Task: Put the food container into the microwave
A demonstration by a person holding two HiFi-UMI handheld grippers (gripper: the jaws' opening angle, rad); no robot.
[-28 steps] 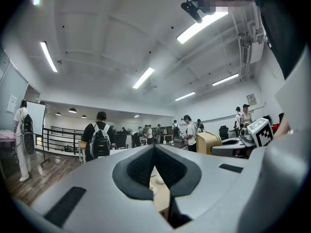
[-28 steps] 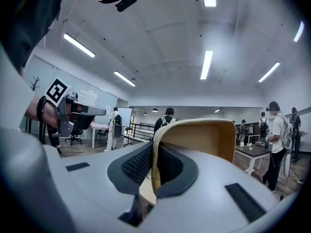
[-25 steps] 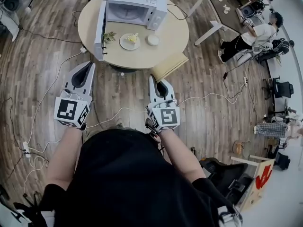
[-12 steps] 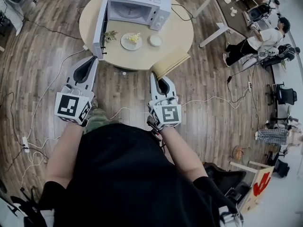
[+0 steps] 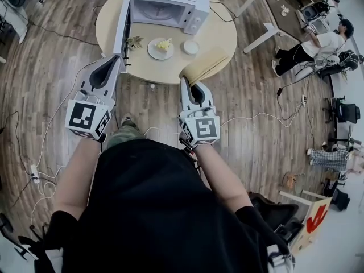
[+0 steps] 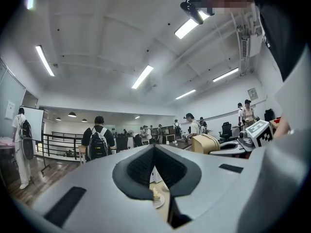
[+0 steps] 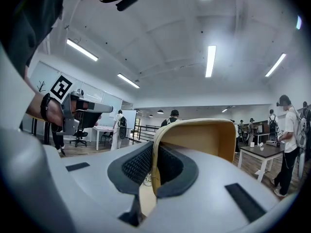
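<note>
A white microwave [image 5: 166, 3] stands on a round wooden table [image 5: 219, 36], its door [image 5: 121, 28] swung open to the left. In front of it a white dish with yellowish food [image 5: 161, 48] rests on the table; part of this dish [image 6: 156, 196] shows through the hollow between the jaws in the left gripper view. My left gripper [image 5: 118, 59] is shut and empty, its tip just below the open door at the table's near edge. My right gripper [image 5: 183, 82] is shut and empty, its tip by a tan chair short of the table.
A tan chair [image 5: 206, 65] is tucked at the table's near right edge; its back [image 7: 204, 139] fills the right gripper view. A small white bowl [image 5: 191, 47] and a little plant [image 5: 135, 41] lie beside the dish. Cables [image 5: 57, 110] cross the floor. People [image 5: 318, 38] stand at far right.
The person has stepped toward the table. Both grippers, still shut, now reach its near edge, the left one under the microwave door.
</note>
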